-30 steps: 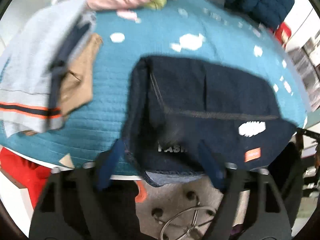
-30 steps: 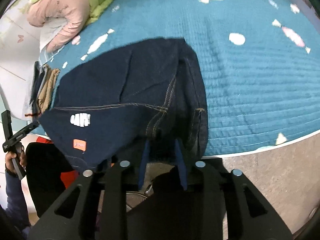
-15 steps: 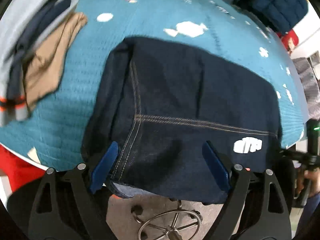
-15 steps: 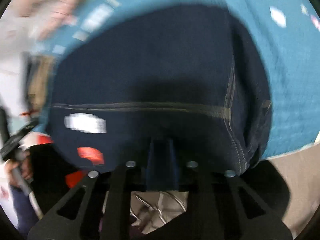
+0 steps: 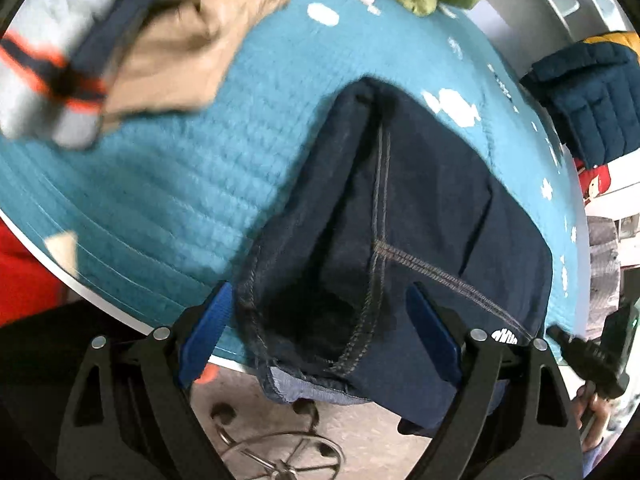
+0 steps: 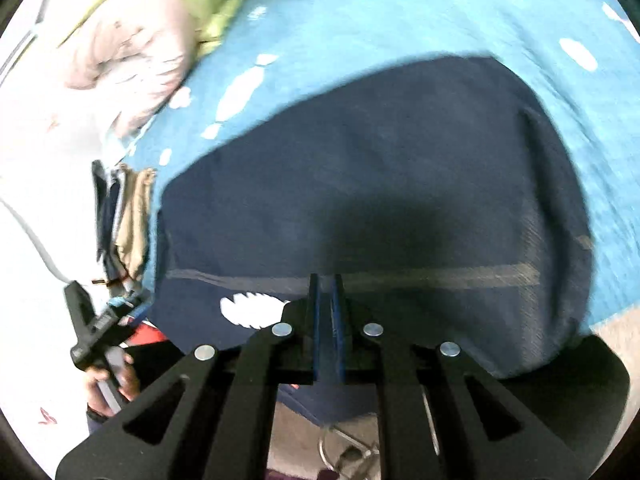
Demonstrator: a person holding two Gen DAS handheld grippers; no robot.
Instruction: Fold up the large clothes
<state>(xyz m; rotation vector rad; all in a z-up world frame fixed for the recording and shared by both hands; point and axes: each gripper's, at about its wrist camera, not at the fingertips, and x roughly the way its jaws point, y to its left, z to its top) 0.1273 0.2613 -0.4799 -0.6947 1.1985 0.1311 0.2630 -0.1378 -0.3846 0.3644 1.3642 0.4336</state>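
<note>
A dark navy denim garment (image 5: 420, 208) lies folded on the teal quilted table cover (image 5: 172, 184), its near edge hanging over the table's front. My left gripper (image 5: 320, 320) is open, its blue pads (image 5: 206, 332) on either side of the garment's near left corner. In the right wrist view the same garment (image 6: 380, 184) fills the middle. My right gripper (image 6: 327, 304) has its jaws pressed together at the garment's near edge; whether cloth sits between them is hidden.
A tan garment (image 5: 188, 48) and a grey one with orange stripes (image 5: 48, 80) lie at the far left. Pink and green clothes (image 6: 132, 40) sit at the back. A navy quilted jacket (image 5: 588, 100) is at the right. A stool base (image 5: 280, 456) stands below.
My left gripper has swung toward the garment's left corner, staying open. My right gripper's jaws have closed and moved in over the garment's near edge.
</note>
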